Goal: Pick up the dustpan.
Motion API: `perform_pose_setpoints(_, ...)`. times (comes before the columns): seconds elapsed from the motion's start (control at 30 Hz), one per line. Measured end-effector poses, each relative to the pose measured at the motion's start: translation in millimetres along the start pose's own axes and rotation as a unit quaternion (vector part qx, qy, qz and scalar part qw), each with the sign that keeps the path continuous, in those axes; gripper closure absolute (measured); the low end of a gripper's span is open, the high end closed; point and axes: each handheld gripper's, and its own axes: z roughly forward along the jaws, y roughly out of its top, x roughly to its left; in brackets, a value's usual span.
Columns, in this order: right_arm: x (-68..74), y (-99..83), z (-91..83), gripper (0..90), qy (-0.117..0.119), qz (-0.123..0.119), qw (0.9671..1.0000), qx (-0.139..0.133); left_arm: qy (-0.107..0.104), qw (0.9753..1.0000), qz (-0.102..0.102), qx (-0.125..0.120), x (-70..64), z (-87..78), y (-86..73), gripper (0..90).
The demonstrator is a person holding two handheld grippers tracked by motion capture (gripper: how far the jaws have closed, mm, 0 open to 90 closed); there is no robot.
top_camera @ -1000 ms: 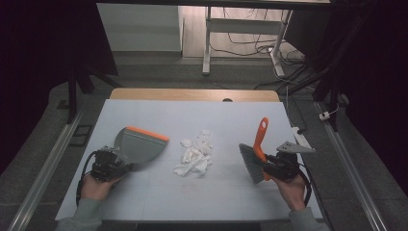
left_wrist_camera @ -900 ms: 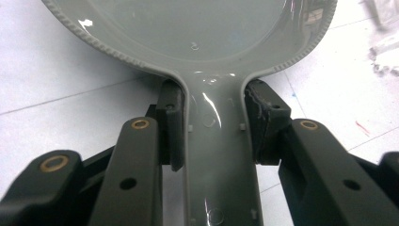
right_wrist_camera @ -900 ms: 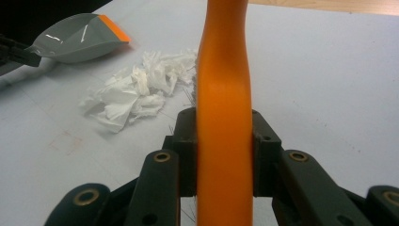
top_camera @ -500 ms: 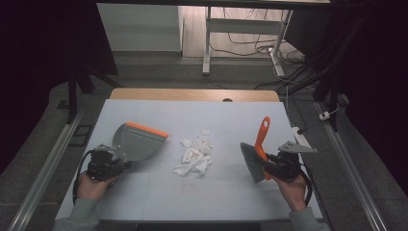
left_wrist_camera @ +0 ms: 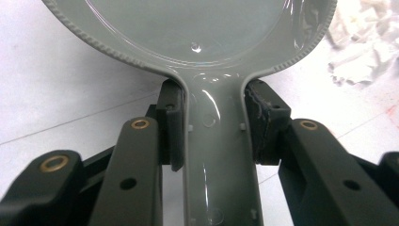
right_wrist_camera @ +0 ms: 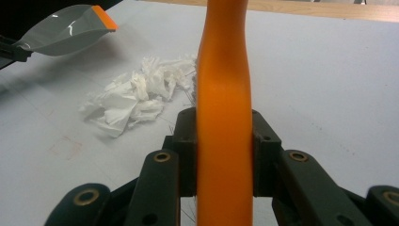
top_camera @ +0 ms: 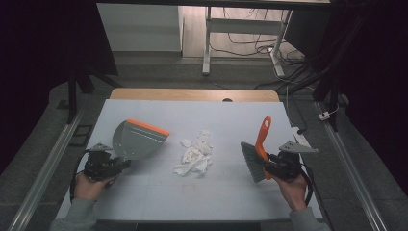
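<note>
Dustpan [top_camera: 138, 139] has lifted slightly; brush [top_camera: 257, 151] stays beside paper scraps [top_camera: 195, 154].

A pale grey tabletop [top_camera: 159, 115] with a wooden far edge stands on dark grey floor [top_camera: 159, 72]; beyond, a white-legged desk [top_camera: 207, 43] shelters tangled black cables [top_camera: 250, 33] amid darkness.

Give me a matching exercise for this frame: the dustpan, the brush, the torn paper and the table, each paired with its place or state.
Things:
1. dustpan
2. brush
3. torn paper
4. table

Places or states:
A. lies loose in a white heap mid-table
B. clamped by its orange handle in the right gripper
C. pale surface under everything
D. clamped by its grey handle in the left gripper

Pairs: 1-D, 2-B, 3-A, 4-C
</note>
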Motion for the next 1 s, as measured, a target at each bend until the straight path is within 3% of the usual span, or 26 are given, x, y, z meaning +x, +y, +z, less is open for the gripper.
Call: perform_pose_setpoints(1.0, -0.2, -0.4, -1.5, 69.9, -0.004, -0.001, 1.0, -0.004, -0.037, 0.9977, 0.049, -0.029, -2.1, -28.7, -2.1, 62.1)
